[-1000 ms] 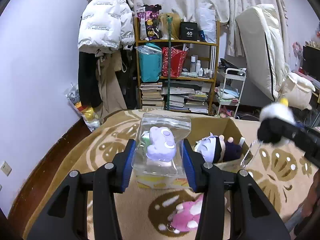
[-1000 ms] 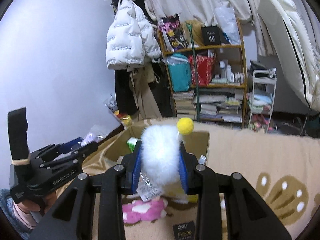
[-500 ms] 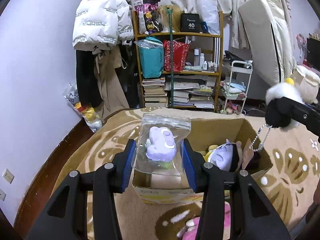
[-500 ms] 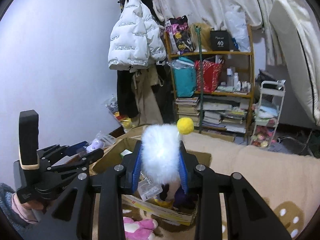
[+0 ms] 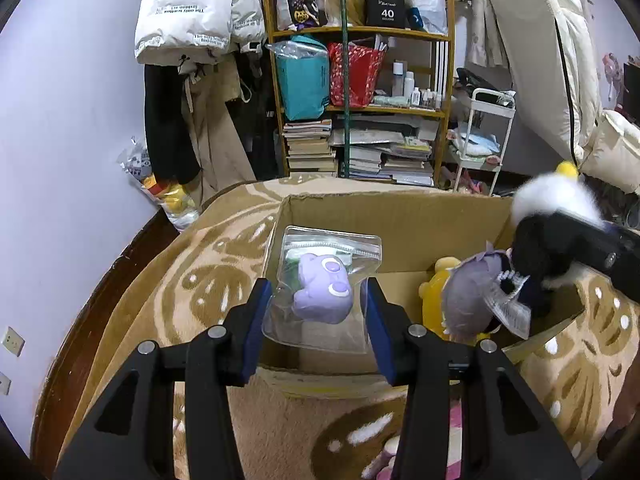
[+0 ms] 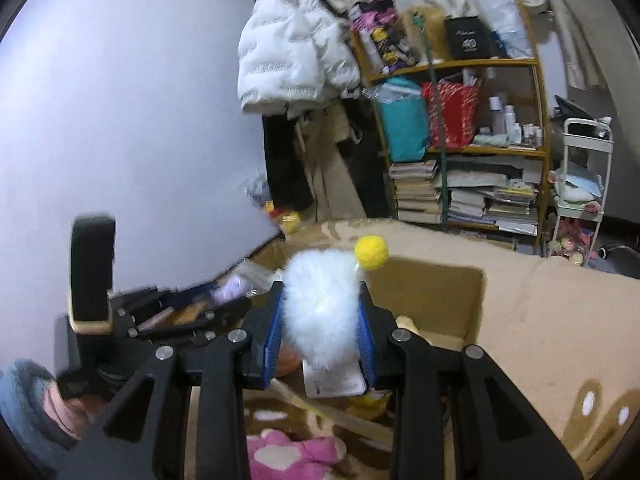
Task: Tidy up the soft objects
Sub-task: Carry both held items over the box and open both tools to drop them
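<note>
Plush toys are what we are sorting, and two of them are in our grip right now. Our left gripper [image 5: 320, 312] is clamped on a clear zip bag [image 5: 322, 288] with a purple plush [image 5: 322, 300] sealed inside, held just over the near left part of the open cardboard box [image 5: 384, 216]. Our right gripper [image 6: 322, 332] is clenched on a fluffy white toy [image 6: 322, 312] with a yellow pompom [image 6: 371, 253] on top and a paper tag hanging below it, poised above the box's near edge.

To do this step well, we judge that both loads should be carried clear past the cardboard rim before we let go, so nothing catches or tips out. The bag is slippery and slack, so we would lower it toward the bare floor of the box on the left and only then ease the jaws apart. On the right, a yellow plush [image 5: 434, 300] and a grey-haired doll [image 5: 468, 300] already fill that side, so the fluffy toy should be set on top of them, gently.

The box sits on a tan blanket [image 5: 192, 280] with a brown pattern; a pink plush [image 6: 288, 452] lies on it outside the box, near us, not yet put away. Behind are a crowded wooden shelf [image 5: 360, 108] of books and bags, a white puffer jacket [image 5: 192, 4] hanging on the wall, and a small white cart [image 5: 488, 128]
</note>
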